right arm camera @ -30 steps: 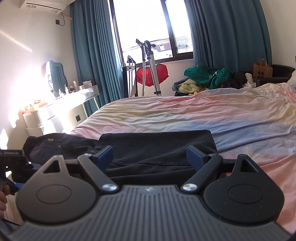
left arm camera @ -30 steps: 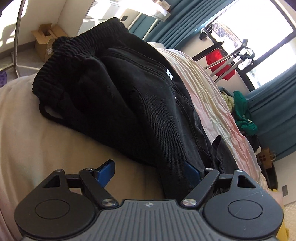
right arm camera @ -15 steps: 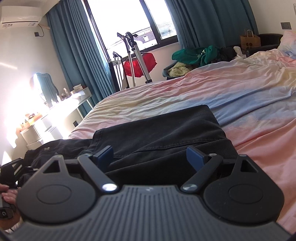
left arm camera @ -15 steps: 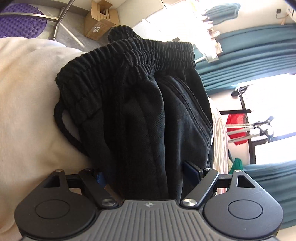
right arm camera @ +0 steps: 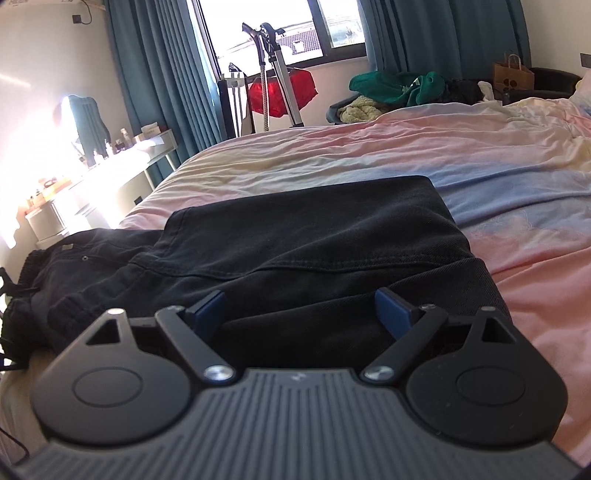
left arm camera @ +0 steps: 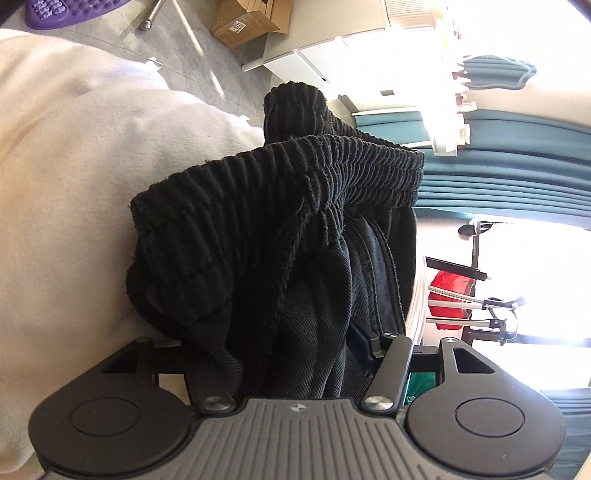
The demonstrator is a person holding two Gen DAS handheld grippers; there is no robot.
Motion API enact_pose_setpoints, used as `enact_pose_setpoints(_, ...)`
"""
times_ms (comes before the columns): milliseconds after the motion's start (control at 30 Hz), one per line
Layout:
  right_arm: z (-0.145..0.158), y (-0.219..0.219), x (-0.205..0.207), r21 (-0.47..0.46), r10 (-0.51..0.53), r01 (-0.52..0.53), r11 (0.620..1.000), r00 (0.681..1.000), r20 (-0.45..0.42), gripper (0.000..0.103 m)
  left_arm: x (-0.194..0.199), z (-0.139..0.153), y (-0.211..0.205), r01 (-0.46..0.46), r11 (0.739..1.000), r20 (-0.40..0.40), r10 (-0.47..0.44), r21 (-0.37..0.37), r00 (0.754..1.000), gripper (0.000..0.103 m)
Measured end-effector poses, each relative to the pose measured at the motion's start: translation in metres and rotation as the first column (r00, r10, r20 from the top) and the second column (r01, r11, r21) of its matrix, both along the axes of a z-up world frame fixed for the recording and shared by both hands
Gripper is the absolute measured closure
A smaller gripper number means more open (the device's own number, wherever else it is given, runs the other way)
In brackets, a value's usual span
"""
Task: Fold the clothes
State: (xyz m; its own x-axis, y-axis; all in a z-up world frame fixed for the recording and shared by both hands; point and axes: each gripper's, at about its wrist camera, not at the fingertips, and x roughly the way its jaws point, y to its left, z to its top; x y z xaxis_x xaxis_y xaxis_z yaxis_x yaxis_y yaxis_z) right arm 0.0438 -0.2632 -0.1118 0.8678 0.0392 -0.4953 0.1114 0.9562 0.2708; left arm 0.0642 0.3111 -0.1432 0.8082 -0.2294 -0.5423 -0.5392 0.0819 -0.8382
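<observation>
Black trousers lie partly folded on the bed, legs doubled over toward the ribbed elastic waistband. In the left wrist view my left gripper sits around the bunched waistband end, with fabric filling the gap between its fingers; only the right blue pad shows, and the jaws stand wide. In the right wrist view my right gripper is open over the folded edge of the trousers, blue pads on either side of the cloth, not pinching it.
The bed has a pink, yellow and blue sheet. A cream blanket lies under the waistband. A cardboard box sits on the floor. A clothes pile, drying rack and white desk stand beyond.
My left gripper has rolled and pushed in onto the waistband, which now fills its gap. My right gripper has moved lower and closer over the folded trouser edge.
</observation>
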Motion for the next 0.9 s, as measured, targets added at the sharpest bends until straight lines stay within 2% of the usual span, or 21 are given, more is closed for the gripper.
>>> enact_pose_setpoints(100,0.001,-0.002,-0.002,0.020,-0.004,0.004,1.000,1.000,0.011,0.013,0.002,0.021,-0.007,0.043,0.997,0.067,-0.047,0.068,0.997,0.043)
enact_pose_setpoints(200,0.000,-0.001,-0.002,0.016,-0.004,0.003,1.000,1.000,0.010,0.013,0.005,0.028,-0.011,0.053,0.993,0.094,-0.063,0.109,0.994,0.042)
enact_pose_setpoints(300,-0.001,0.004,-0.001,-0.008,-0.002,0.002,1.000,1.000,0.005,0.013,0.012,0.017,-0.009,0.055,0.990,0.037,-0.060,0.130,0.997,0.042)
enact_pose_setpoints(400,-0.002,0.008,0.000,-0.029,-0.002,0.002,1.000,1.000,0.000,0.013,0.016,-0.004,-0.009,0.060,0.992,-0.015,-0.059,0.110,0.998,0.041)
enact_pose_setpoints(467,-0.002,0.009,0.001,-0.035,-0.002,0.002,0.999,1.000,-0.002,0.013,0.015,-0.005,-0.009,0.034,0.995,-0.001,-0.034,0.092,0.999,0.042)
enact_pose_setpoints(500,-0.002,0.009,0.001,-0.037,-0.001,0.001,0.999,1.000,-0.002,0.013,0.014,-0.002,-0.010,0.027,0.994,-0.004,-0.027,0.102,1.000,0.044)
enact_pose_setpoints(533,-0.003,0.009,0.002,-0.039,-0.001,0.001,0.999,1.000,-0.003,0.013,0.013,0.001,-0.010,0.021,0.993,-0.005,-0.021,0.113,1.000,0.052)
enact_pose_setpoints(567,-0.003,0.009,0.002,-0.041,-0.001,0.001,0.999,1.000,-0.003,0.013,0.014,0.003,-0.010,0.016,0.991,0.001,-0.017,0.130,1.000,0.054)
enact_pose_setpoints(733,-0.004,0.010,0.001,-0.053,0.004,-0.004,0.999,1.000,-0.012,0.013,0.010,0.027,-0.024,0.024,0.968,0.024,-0.031,0.248,0.999,0.078)
enact_pose_setpoints(833,-0.005,0.013,0.003,-0.079,0.011,-0.012,0.997,1.000,-0.022,0.013,0.002,0.053,-0.031,0.059,0.928,0.032,-0.076,0.369,0.997,0.086)
enact_pose_setpoints(900,-0.005,0.014,0.004,-0.090,0.012,-0.014,0.996,1.000,-0.026,0.013,0.039,0.071,-0.051,0.059,0.900,0.054,-0.091,0.432,0.994,0.088)
